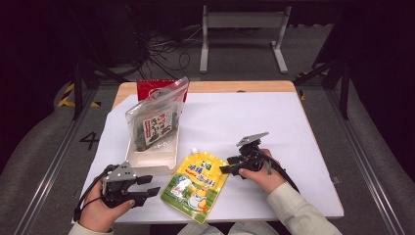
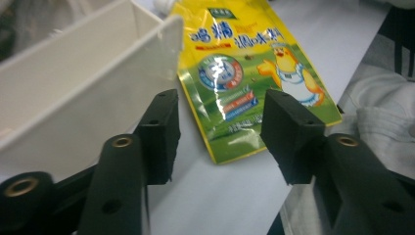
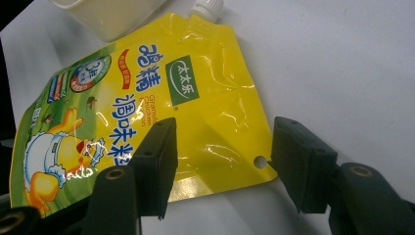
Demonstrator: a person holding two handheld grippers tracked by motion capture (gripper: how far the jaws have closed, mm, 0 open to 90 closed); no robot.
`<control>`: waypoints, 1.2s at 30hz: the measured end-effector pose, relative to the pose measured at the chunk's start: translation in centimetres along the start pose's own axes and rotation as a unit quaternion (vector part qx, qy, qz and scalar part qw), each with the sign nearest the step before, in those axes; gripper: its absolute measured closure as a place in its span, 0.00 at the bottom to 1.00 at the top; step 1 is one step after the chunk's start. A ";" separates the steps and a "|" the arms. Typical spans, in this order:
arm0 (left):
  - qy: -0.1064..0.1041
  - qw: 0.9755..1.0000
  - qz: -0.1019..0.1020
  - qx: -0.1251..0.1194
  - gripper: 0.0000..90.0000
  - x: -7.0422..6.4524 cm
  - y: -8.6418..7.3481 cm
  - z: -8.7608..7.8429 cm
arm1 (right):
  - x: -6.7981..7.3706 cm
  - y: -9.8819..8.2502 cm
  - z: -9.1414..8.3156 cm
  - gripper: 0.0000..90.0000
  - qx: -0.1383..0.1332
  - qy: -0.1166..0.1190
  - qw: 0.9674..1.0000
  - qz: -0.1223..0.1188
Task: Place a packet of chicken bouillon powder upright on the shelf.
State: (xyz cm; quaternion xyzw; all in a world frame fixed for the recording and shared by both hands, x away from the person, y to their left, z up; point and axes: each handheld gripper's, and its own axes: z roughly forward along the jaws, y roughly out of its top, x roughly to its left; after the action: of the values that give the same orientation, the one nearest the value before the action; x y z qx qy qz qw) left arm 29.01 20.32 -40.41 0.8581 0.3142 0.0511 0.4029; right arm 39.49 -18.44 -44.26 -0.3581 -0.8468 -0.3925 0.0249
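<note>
A yellow spouted pouch (image 1: 195, 183) with a cartoon chick lies flat on the white table cover near the front edge, its white cap pointing away. My left gripper (image 1: 149, 185) sits open just left of the pouch (image 2: 247, 73), jaws empty, beside the cream bin's wall. My right gripper (image 1: 226, 165) is open at the pouch's right edge; the pouch corner (image 3: 215, 147) lies between and below its jaws, untouched as far as I can tell. A cream plastic bin (image 1: 151, 156) holds an upright clear bag of dark snacks (image 1: 154, 122).
A red packet (image 1: 161, 88) stands behind the clear bag at the table's far left. The white cover (image 1: 254, 122) stretches bare to the right and back. Cables and a metal frame lie on the floor beyond the table.
</note>
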 end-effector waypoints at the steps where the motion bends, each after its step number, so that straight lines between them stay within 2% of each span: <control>1: -0.004 1.000 0.000 0.003 0.61 0.0 -0.1 0.3 | 0.0 0.0 0.0 0.48 0.000 0.000 1.000 0.000; 2: -0.006 1.000 0.000 0.004 0.63 -0.1 -0.1 0.6 | 0.0 0.0 0.0 0.48 0.000 0.000 1.000 0.000; 3: -0.010 1.000 0.010 0.001 0.66 -0.1 -0.1 0.9 | 0.1 0.0 0.0 0.48 0.001 0.000 1.000 0.000; 5: -0.016 1.000 0.010 0.001 0.71 -0.1 -0.2 1.2 | 0.1 0.0 0.0 0.47 0.001 0.000 1.000 0.000; 8: -0.027 0.999 0.010 0.019 0.74 -0.1 -0.4 2.4 | -0.1 0.0 -0.1 0.47 -0.005 -0.006 1.000 0.002; 11: -0.030 0.999 0.010 0.024 0.78 -0.1 -0.5 2.8 | -0.1 0.0 -0.1 0.46 -0.005 -0.010 1.000 0.003; 13: -0.039 0.999 0.006 0.032 0.82 0.0 -0.6 3.1 | -0.2 0.0 0.0 0.46 -0.003 -0.013 1.000 0.005; 15: -0.047 0.998 0.010 0.044 0.85 0.0 -0.7 3.6 | -0.2 0.0 0.1 0.46 -0.002 -0.013 1.000 0.007; 25: -0.057 0.995 0.015 0.077 0.88 -0.3 -1.0 5.1 | -0.2 -0.1 0.2 0.46 0.002 -0.002 1.000 0.016; 33: -0.061 0.995 0.016 0.079 0.89 -0.3 -0.9 5.4 | -0.4 0.0 -0.6 0.51 -0.021 0.019 0.999 0.036; 36: -0.059 0.995 0.017 0.080 0.89 -0.3 -0.9 5.5 | -0.3 -0.1 -0.7 0.55 -0.016 0.024 0.999 0.039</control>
State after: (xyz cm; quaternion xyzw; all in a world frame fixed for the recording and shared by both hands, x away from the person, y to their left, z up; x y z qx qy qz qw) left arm 30.19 16.91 -44.69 0.8943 0.2784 -0.0182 0.3500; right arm 39.46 -19.11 -43.98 -0.3818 -0.8249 -0.4132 0.0554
